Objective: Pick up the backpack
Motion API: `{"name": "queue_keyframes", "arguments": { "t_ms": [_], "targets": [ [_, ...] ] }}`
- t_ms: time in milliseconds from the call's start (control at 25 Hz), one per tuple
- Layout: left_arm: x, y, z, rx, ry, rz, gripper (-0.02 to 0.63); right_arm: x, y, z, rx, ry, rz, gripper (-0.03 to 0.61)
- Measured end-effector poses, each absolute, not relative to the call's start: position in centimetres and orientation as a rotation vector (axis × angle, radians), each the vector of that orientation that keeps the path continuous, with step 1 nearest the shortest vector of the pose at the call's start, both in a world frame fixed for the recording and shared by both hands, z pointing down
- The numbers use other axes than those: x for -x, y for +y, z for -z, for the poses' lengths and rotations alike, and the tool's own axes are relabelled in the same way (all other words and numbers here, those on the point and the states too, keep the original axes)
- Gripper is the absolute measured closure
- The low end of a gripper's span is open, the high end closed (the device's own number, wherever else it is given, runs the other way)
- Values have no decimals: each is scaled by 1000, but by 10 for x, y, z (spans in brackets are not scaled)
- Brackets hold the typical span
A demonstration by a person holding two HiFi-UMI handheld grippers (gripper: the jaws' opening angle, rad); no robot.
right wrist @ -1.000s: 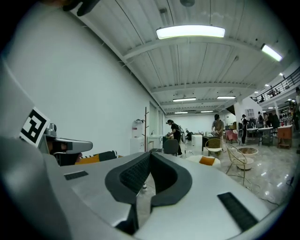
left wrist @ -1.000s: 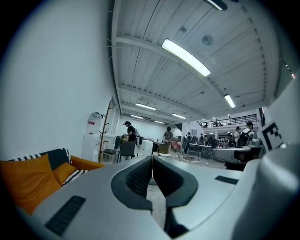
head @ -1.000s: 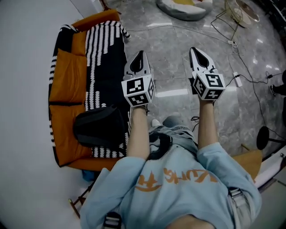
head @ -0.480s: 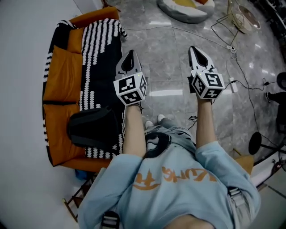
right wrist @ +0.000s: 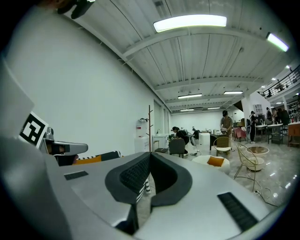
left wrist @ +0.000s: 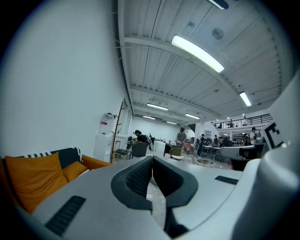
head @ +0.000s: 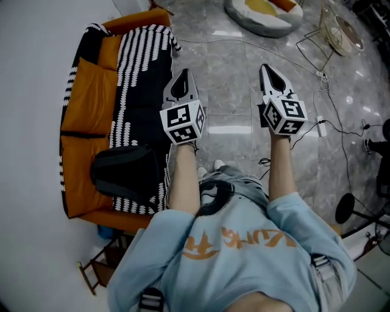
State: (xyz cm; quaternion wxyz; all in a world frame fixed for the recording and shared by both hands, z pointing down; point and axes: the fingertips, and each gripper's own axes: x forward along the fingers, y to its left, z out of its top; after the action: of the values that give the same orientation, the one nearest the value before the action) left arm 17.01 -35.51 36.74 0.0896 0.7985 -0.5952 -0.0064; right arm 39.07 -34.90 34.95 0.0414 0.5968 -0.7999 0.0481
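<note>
In the head view the black backpack (head: 126, 174) lies on the near end of an orange sofa (head: 88, 103) draped with a black-and-white striped blanket (head: 141, 73). My left gripper (head: 182, 75) is held out level over the floor just right of the sofa's edge, beyond the backpack and not touching it. It is shut and empty, its pads meeting in the left gripper view (left wrist: 152, 160). My right gripper (head: 266, 67) is farther right over the grey floor, also shut and empty (right wrist: 150, 157). Neither gripper view shows the backpack.
Cables and a white power strip (head: 321, 128) trail over the marble floor at right. A beanbag (head: 263, 13) and a wire chair (head: 342, 25) stand ahead. A small wooden stand (head: 97, 273) sits by the sofa's near end. People and furniture fill the hall's far end (left wrist: 183, 137).
The whole view has shifted a little as the person moves. The left gripper now sits slightly nearer the sofa's edge. Both grippers stay shut and held out level.
</note>
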Motion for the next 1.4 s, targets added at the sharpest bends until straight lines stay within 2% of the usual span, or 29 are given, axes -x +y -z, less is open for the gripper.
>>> {"name": "queue_keyframes", "arguments": {
  "t_ms": [200, 560, 800, 1000, 1280, 1400],
  "targets": [
    [-127, -343, -364, -2248, -1937, 7, 592, -359, -372, -347, -1689, -2557, -171, 580],
    [10, -256, -377, -1793, -2346, -3, 592, -187, -369, -368, -1088, -2830, -188, 580],
    [103, -133, -381, -1349, -2626, -3, 592, -43, -303, -375, -552, -2972, -186, 580],
    [148, -39, -376, -1037, -2774, -5, 592, 51, -233, -372, -168, -3025, -178, 580],
    [184, 78, -371, -708, -2885, 45, 592, 119, -122, -377, 233, -2999, -119, 580],
    [195, 91, -382, -656, -2891, 102, 592, 130, -101, -382, 321, -2962, -44, 580]
  ]
}}
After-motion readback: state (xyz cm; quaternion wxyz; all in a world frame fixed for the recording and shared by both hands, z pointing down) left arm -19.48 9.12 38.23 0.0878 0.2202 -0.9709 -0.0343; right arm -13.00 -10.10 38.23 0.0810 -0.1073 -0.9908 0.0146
